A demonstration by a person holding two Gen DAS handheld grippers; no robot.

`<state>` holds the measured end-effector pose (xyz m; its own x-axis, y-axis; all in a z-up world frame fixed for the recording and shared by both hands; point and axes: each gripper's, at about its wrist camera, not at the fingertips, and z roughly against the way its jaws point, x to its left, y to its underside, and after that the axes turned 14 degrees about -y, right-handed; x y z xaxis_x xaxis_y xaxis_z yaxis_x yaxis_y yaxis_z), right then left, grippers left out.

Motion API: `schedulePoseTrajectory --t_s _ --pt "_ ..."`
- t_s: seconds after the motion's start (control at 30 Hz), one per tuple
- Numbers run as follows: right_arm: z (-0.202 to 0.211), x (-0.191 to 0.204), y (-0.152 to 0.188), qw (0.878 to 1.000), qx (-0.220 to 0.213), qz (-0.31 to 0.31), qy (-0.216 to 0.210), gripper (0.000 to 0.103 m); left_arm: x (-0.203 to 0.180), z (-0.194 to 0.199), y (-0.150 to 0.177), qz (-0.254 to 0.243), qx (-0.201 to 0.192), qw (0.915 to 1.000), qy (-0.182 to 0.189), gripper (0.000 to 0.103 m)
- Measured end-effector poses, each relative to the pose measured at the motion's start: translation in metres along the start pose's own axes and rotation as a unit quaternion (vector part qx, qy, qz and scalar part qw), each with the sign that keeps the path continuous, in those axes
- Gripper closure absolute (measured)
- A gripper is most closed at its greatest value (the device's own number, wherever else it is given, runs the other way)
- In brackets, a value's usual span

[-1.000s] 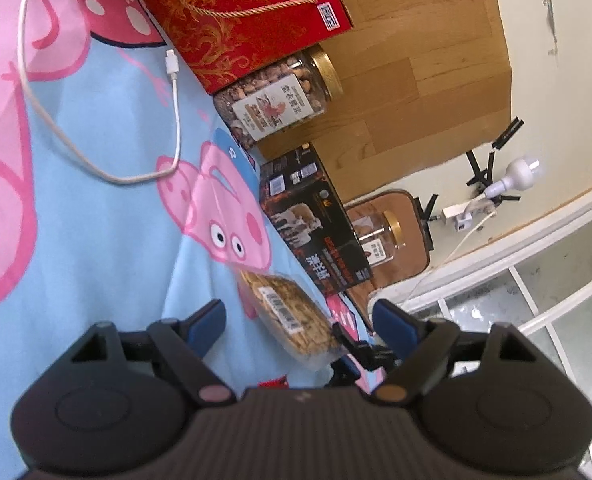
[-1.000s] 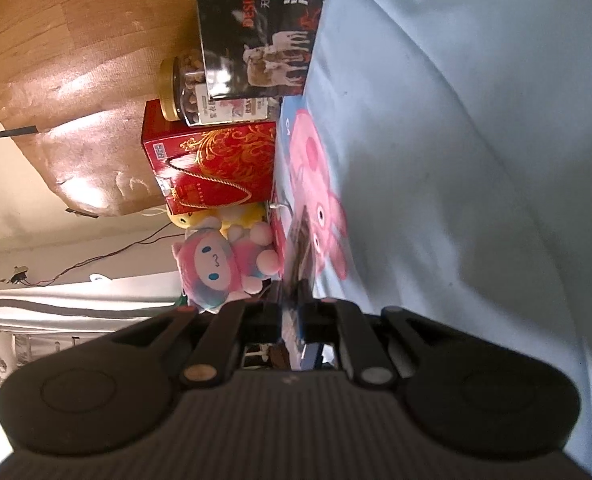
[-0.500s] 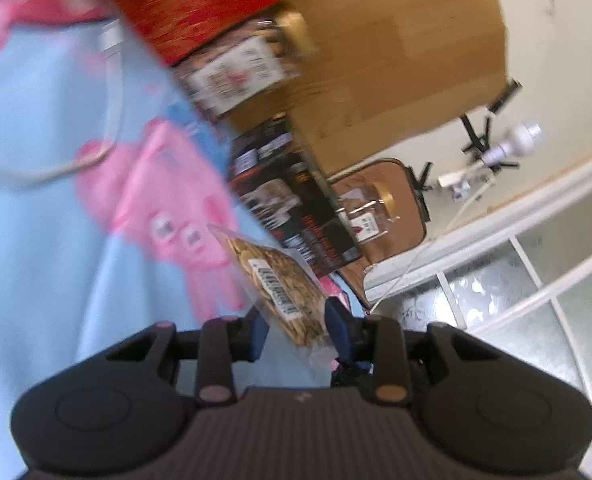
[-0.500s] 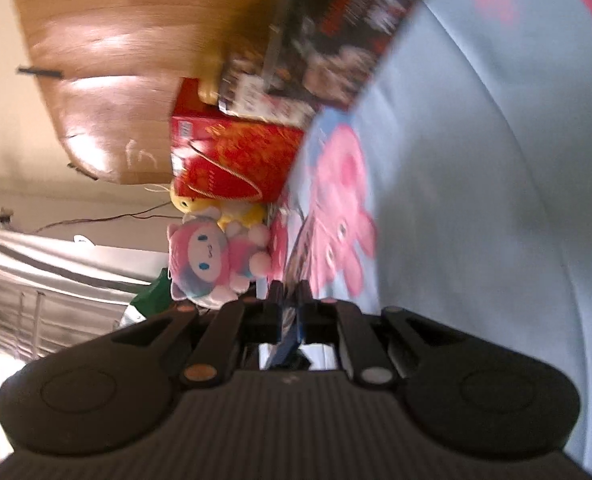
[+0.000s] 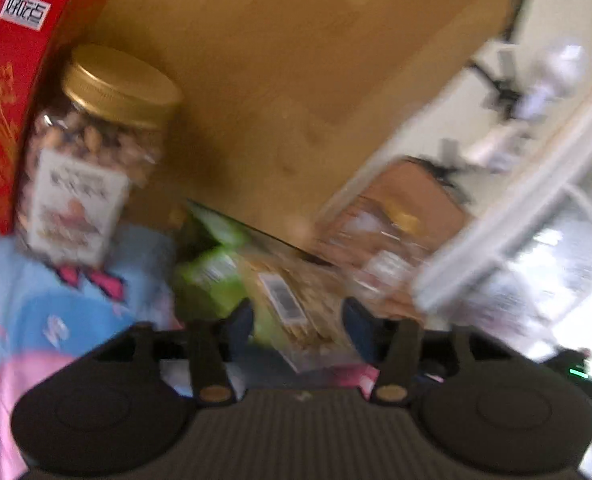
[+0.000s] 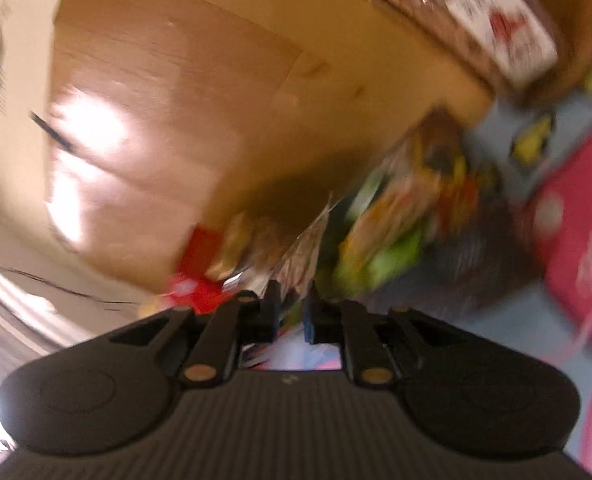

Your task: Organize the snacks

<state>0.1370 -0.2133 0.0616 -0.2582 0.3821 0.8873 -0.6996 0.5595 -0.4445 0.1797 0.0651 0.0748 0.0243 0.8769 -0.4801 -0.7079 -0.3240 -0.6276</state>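
Both views are motion-blurred. My left gripper (image 5: 298, 320) is shut on a clear snack packet (image 5: 296, 304) of brownish pieces with a barcode label, held up in front of green snack bags (image 5: 211, 276). My right gripper (image 6: 289, 304) is shut on a thin flat packet (image 6: 308, 244) seen edge-on, which sticks up between the blue pads. Beyond it lies a pile of green and yellow snack bags (image 6: 396, 220).
A nut jar with a gold lid (image 5: 91, 160) stands beside a red gift box (image 5: 3, 80) against a wooden headboard (image 5: 296, 80). Another jar (image 6: 476, 28) shows at the top of the right wrist view. The blue and pink bedsheet (image 5: 35, 320) lies below.
My left gripper closed on the clear packet and carried it toward the headboard and green bags. My right gripper, still shut on its thin packet, swung toward the snack pile.
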Motion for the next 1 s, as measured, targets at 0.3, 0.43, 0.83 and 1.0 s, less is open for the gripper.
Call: schedulePoseTrajectory --t_s 0.3,0.43,0.83,1.0 --pt "0.02 -0.013 0.004 0.992 -0.04 0.105 0.054 0.068 0.023 0.013 0.005 0.028 -0.023 0.9993 -0.001 0.039" --pt "0.032 -0.011 0.017 0.997 -0.028 0.075 0.023 0.068 0.025 0.041 0.03 0.01 -0.009 0.9995 0.027 0.039" --pt "0.06 0.005 0.139 0.975 0.197 0.103 -0.026 0.068 0.073 0.131 0.141 0.01 0.026 0.9992 0.03 0.033" --pt "0.065 0.017 0.171 0.958 0.239 0.155 -0.03 0.065 0.08 0.141 0.162 0.02 0.024 0.9993 0.022 0.033"
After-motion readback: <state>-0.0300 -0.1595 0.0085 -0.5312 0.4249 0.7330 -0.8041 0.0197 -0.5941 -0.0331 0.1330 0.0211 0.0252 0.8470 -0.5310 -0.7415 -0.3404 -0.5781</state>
